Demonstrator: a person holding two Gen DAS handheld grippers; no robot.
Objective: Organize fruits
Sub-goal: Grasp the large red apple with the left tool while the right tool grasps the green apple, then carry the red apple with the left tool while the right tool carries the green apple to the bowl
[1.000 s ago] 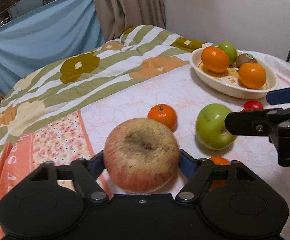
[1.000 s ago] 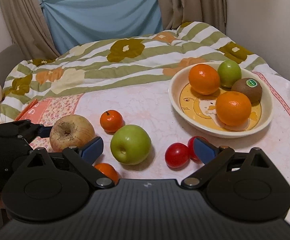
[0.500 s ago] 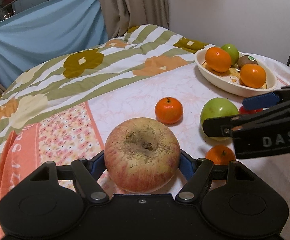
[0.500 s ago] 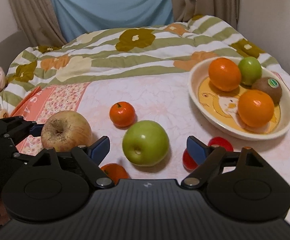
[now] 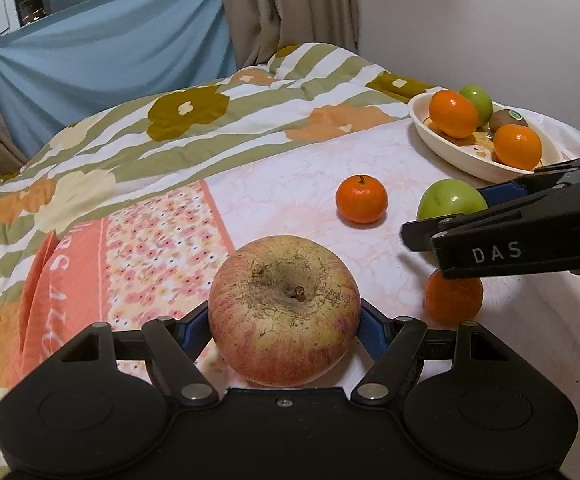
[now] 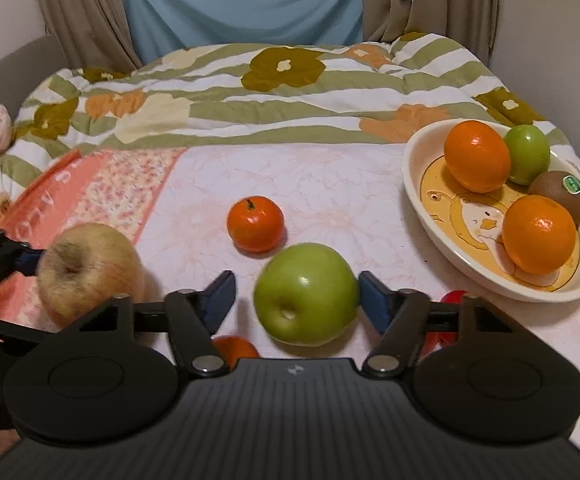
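Left hand-held gripper [image 5: 284, 326] is clamped on the reddish apple [image 5: 284, 310], both blue pads against its sides; whether the apple rests on the bed [image 5: 322, 184] or hangs just above looks unclear. Right hand-held gripper [image 6: 296, 300] is spread wide around the green apple [image 6: 306, 294], right pad touching or nearly so, left pad apart. Bowl [image 6: 414, 184] holds two oranges, a small green apple and a kiwi, off to the right

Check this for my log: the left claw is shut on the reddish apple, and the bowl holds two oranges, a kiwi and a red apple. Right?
Nearly. In the right wrist view, the bowl holds two oranges, a kiwi and a green apple, not a red one. The left claw is indeed shut on the reddish apple.
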